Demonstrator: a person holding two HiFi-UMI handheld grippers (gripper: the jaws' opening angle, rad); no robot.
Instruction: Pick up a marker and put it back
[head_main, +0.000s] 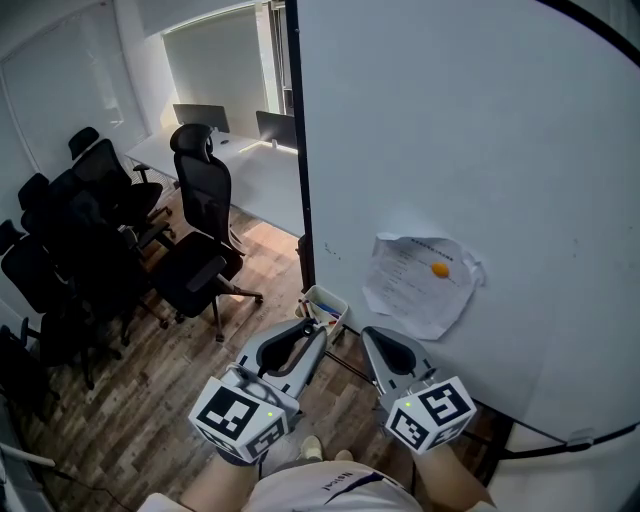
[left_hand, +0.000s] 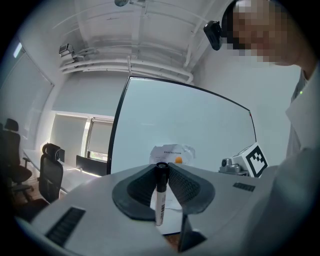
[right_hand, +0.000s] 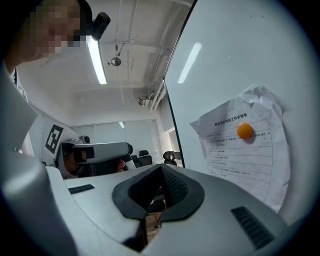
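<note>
Between the jaws of the left gripper (left_hand: 161, 166), clamped near its twelve-o'clock cap, the marker (left_hand: 160, 200) looks light, stiff and slick, while the right gripper (right_hand: 161, 168) is closed, empty.

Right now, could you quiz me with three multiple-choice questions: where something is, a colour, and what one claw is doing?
1. Where is the crumpled paper sheet? A on a door; B on the whiteboard; C in a drawer.
2. What colour is its magnet? A orange; B green; C blue.
3. What is the left gripper doing? A open, empty; B gripping a marker; C gripping a cup.
Answers: B, it hangs on the board; A, the round dot is orange; B, its jaws pinch an upright marker.
</note>
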